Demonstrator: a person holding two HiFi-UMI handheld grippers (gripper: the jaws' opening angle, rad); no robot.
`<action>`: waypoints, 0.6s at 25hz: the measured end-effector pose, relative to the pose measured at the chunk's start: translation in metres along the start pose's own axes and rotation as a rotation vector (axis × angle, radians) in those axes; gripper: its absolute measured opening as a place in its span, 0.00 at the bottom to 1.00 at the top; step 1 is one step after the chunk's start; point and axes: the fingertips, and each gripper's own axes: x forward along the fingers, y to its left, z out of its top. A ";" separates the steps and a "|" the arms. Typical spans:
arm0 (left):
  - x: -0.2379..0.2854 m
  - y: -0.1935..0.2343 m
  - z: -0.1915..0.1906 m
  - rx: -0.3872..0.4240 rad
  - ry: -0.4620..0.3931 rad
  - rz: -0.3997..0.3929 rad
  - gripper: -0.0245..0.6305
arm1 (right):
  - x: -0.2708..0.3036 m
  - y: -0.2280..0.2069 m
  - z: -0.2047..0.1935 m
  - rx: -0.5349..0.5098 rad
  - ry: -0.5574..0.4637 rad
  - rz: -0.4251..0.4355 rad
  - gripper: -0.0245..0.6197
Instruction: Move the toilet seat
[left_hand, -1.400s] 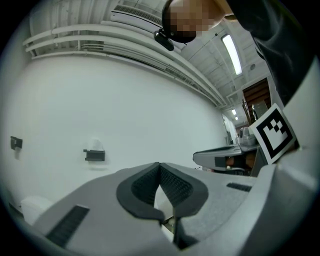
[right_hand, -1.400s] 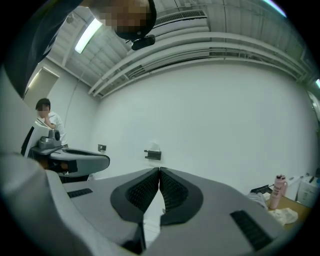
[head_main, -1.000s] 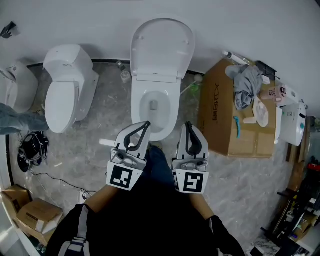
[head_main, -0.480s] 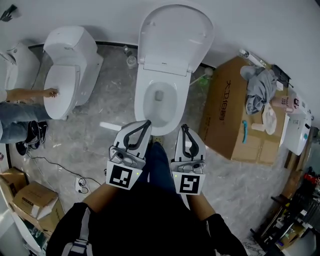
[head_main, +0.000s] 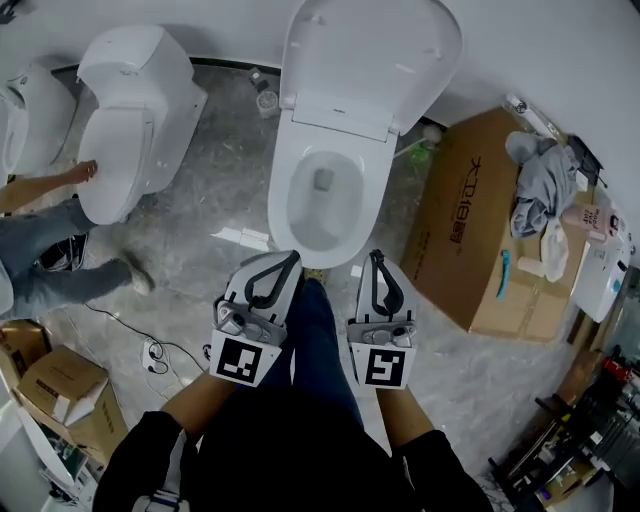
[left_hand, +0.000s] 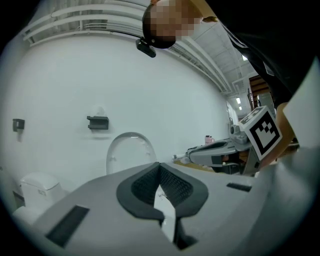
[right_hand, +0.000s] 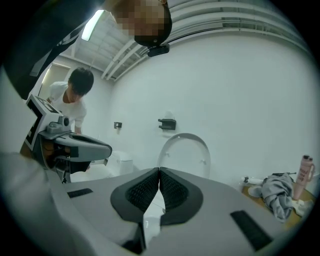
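A white toilet (head_main: 287, 200) stands straight ahead, its seat and lid (head_main: 370, 60) raised against the wall and the bowl open. My left gripper (head_main: 293, 256) and right gripper (head_main: 375, 256) hover side by side just short of the bowl's front rim, both shut with nothing in them and touching nothing. In the left gripper view the shut left gripper (left_hand: 159, 166) points at the upright lid (left_hand: 131, 150) some way off. In the right gripper view the right gripper (right_hand: 159, 172) is likewise shut, with the lid (right_hand: 185, 152) beyond it.
A second toilet (head_main: 135, 110) stands to the left, with another person's hand (head_main: 85, 170) on it and their leg (head_main: 60, 260) nearby. A big cardboard box (head_main: 480, 250) with grey cloth (head_main: 540, 185) on top sits close on the right. Small boxes (head_main: 50, 390) and a cable (head_main: 150, 350) lie lower left.
The toilet has grown larger in the head view as I came closer. Both grippers stayed shut and side by side. The other person has stepped in by the left toilet.
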 end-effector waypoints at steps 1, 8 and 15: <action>0.002 -0.001 -0.007 -0.003 0.003 0.001 0.05 | 0.002 0.000 -0.008 0.001 0.011 0.003 0.07; 0.010 -0.007 -0.057 -0.009 0.037 -0.016 0.05 | 0.014 0.012 -0.054 0.009 0.037 0.023 0.07; 0.014 -0.011 -0.105 -0.029 0.079 -0.009 0.05 | 0.019 0.019 -0.098 0.018 0.070 0.038 0.07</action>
